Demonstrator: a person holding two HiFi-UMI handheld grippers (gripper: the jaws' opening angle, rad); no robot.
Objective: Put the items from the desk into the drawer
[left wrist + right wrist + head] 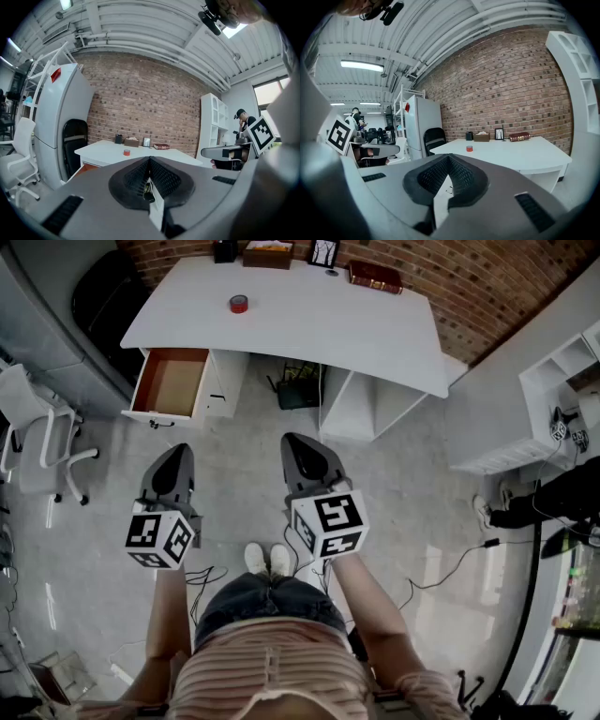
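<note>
Our left gripper (176,452) and right gripper (302,441) are both closed and empty. The tape roll (239,304) sits on the desk (375,334) at 12 o'clock; reaching with closed jaws could push it off.

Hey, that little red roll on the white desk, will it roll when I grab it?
Probably stable: the red roll seems to lie flat on the desk. Small, so likely light. Tipped on edge, its round shape could roll.
</note>
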